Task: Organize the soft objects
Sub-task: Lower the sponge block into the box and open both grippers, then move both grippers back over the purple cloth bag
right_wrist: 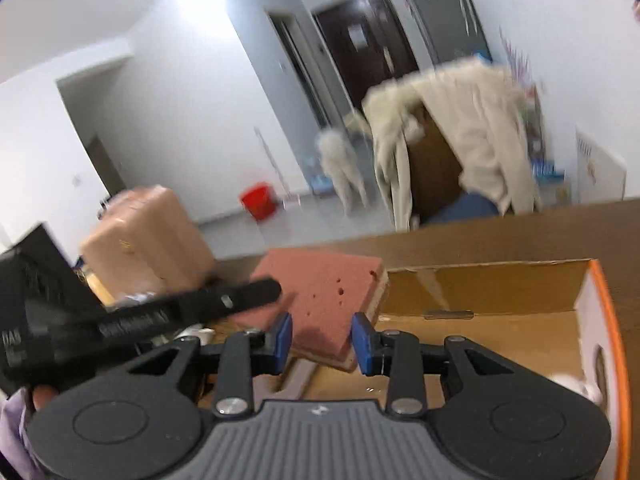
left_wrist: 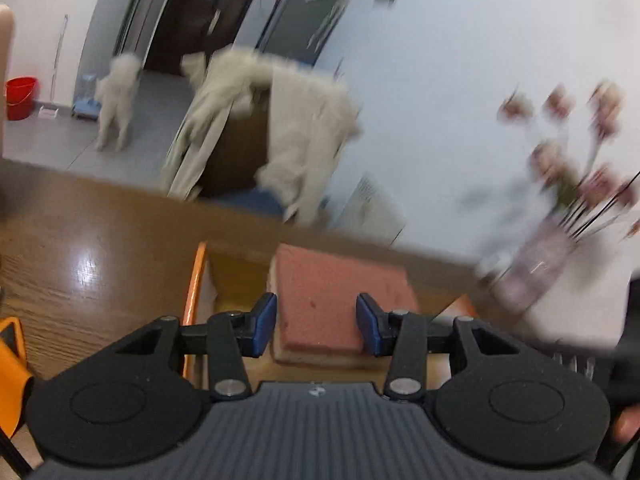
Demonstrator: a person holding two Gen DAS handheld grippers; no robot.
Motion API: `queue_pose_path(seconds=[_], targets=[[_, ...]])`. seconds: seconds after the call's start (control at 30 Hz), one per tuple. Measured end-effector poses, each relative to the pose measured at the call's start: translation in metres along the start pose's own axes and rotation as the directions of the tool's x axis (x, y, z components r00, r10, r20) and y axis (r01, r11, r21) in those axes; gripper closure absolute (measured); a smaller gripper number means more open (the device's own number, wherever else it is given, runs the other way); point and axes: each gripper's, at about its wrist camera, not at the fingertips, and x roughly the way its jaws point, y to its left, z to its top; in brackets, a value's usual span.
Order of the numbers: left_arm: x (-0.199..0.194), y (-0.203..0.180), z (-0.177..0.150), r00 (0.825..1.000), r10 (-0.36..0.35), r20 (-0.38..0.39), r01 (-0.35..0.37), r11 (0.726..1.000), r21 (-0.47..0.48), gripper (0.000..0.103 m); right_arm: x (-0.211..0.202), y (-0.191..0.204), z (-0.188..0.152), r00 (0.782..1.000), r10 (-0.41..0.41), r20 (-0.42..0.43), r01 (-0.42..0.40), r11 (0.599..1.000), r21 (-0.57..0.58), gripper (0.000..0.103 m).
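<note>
Firstly, left wrist view: left gripper (left_wrist: 316,324) clamped on pink sponge (left_wrist: 336,300), held above the cardboard box (left_wrist: 200,280) on the table (left_wrist: 100,240). Right wrist view: right gripper (right_wrist: 322,344) clamped on the same sponge's (right_wrist: 320,296) other end, over the box (right_wrist: 500,320).

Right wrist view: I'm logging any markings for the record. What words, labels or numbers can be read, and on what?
None can be read for certain.
Other gripper's black arm: white lettering, too blurred.
Its black body: white letters, perhaps "UAS", unsure.
Dark door: pale paper notice, too small.
White panel at right: faint marks, unreadable.
</note>
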Motion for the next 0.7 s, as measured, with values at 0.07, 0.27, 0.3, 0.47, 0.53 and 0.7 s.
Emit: queue_pose_path(seconds=[0.07,0.27,0.3,0.47,0.53,0.7], targets=[[0.026,0.007,0.000,0.997,0.067,-0.031,-0.068,0.998,-0.009,0.054,0.035,-0.010,0.004,0.998,-0.026,-0.058,0.026,1.000,-0.003,0.070],[0.040,0.029,0.003,0.996,0.074,-0.050,-0.079,0.991,-0.110,0.035,0.092,-0.027,-0.004,0.982,-0.066,-0.177,0.073,0.997,0.034,0.070],[0.034,0.027,0.004,0.997,0.076,-0.031,-0.079,0.992,-0.097,0.033,0.091,-0.027,-0.007,0.983,-0.066,-0.170,0.073,0.997,0.037,0.067],[-0.003,0.018,0.011,0.998,0.067,0.007,-0.066,0.996,-0.054,0.033,0.057,-0.013,-0.005,0.993,-0.081,-0.081,0.081,0.997,-0.004,0.064],[-0.025,0.010,0.013,0.998,0.046,0.030,-0.046,0.999,-0.022,0.033,0.032,-0.004,-0.001,0.995,-0.090,-0.037,0.088,0.995,-0.043,0.061],[-0.102,-0.018,0.002,0.993,0.003,0.117,-0.017,0.992,0.121,0.016,-0.052,0.019,-0.006,0.992,-0.107,0.069,0.114,0.987,-0.109,0.048]])
